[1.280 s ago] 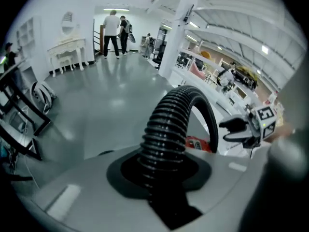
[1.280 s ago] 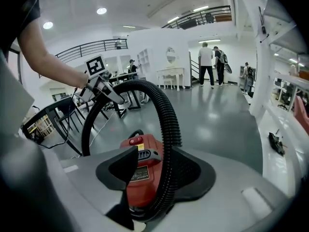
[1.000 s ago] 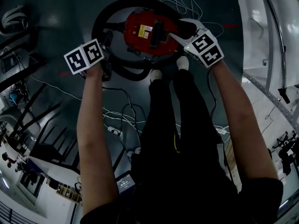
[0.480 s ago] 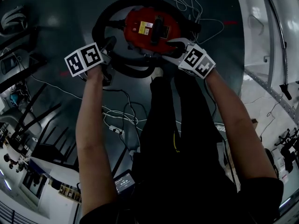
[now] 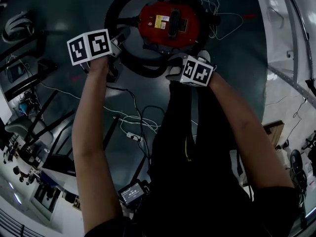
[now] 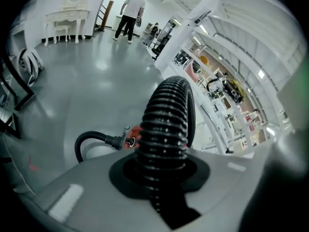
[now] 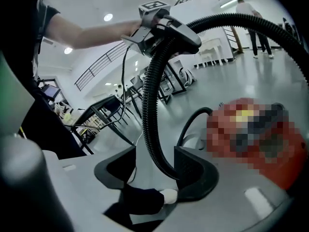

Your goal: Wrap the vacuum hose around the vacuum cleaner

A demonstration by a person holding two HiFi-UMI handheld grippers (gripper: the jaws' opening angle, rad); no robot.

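Observation:
The red vacuum cleaner [image 5: 168,26] stands on the dark floor with its black ribbed hose [image 5: 138,67] looped round it. My left gripper [image 5: 118,37] is at the loop's left side, shut on the hose [image 6: 166,124]; its jaws have just been closing on it. My right gripper [image 5: 173,69] is at the near side of the loop. Its jaws have just been opening, and the hose [image 7: 152,115] runs through the gap beside the right pad [image 7: 193,166], not pinched. The right gripper view shows the left gripper [image 7: 161,30] holding the hose higher up.
White and black cables [image 5: 133,122] trail over the floor near my legs, and a white cord [image 5: 217,14] lies beyond the vacuum. Black frames [image 5: 29,132] stand at the left, a white structure [image 5: 291,33] at the right. People [image 6: 129,13] stand far off.
My right gripper has swung from the vacuum's right side down and left to the near part of the hose loop. The left gripper has shifted slightly with the hose.

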